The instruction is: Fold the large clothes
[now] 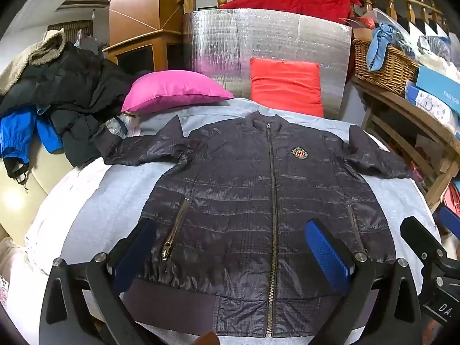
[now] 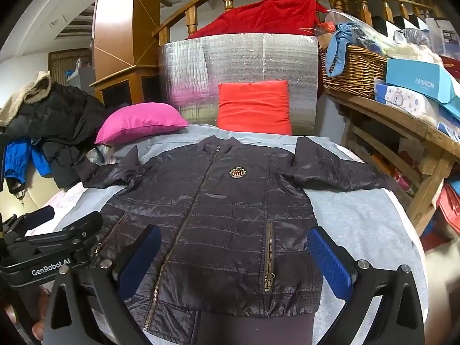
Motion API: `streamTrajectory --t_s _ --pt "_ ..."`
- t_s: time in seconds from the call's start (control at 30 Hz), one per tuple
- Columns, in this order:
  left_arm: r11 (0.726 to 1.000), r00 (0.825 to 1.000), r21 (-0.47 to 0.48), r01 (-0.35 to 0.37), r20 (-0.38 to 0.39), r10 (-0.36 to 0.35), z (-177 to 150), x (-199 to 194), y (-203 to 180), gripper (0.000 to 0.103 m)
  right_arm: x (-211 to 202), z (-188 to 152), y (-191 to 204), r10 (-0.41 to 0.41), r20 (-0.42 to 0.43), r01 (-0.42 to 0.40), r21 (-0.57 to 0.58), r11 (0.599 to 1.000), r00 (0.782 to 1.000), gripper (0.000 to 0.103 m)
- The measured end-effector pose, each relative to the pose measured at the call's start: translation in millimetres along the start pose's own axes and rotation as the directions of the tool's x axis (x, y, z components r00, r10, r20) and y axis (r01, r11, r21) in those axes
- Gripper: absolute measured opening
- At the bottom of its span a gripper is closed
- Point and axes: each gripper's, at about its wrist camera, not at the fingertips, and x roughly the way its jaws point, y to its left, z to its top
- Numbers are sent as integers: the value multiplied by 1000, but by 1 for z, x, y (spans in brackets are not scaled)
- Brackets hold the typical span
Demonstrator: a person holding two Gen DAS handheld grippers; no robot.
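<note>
A dark navy quilted jacket (image 1: pixel 244 201) (image 2: pixel 218 215) lies flat, front up and zipped, on a grey-covered bed (image 1: pixel 115 201) (image 2: pixel 359 221), both sleeves spread out to the sides. A crest badge sits on its chest. My left gripper (image 1: pixel 230 238) hovers open above the jacket's hem, nothing between its blue pads. My right gripper (image 2: pixel 234 247) also stands open over the hem, to the right of the left one and beside it. The right gripper's black body (image 1: pixel 425 256) shows at the left wrist view's right edge; the left gripper's body (image 2: pixel 51 247) shows at the right wrist view's left edge.
A pink pillow (image 1: pixel 172 89) and a red pillow (image 1: pixel 287 86) rest at the bed's head against a silver foil panel (image 1: pixel 273 37). Dark and blue clothes pile (image 1: pixel 57 100) at left. A wooden shelf (image 2: pixel 402 120) with a wicker basket (image 2: pixel 350 69) and boxes stands at right.
</note>
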Motion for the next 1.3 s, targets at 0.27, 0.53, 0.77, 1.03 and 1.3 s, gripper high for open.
streamTrajectory --t_s 0.27,0.53,0.77,1.03,1.3 --pt "1000 1000 -7 8 -5 -8 -4 2 1 103 -1 -2 6 -6 3 6 -10 1000 1000 103" --pt "1000 1000 -14 9 -12 -9 -7 2 2 103 -1 -4 8 -8 3 8 -12 1000 1000 103" --pt "1000 1000 -17 16 -14 -16 -7 2 3 103 -1 -4 12 -6 -2 6 -15 1000 1000 103" --pt "1000 1000 -14 15 -16 -15 -6 1 3 103 -1 -3 12 -8 -5 8 -17 1000 1000 103" --pt "1000 1000 -13 13 -17 -14 -5 1 1 103 0 0 11 -12 -3 12 -14 1000 1000 103"
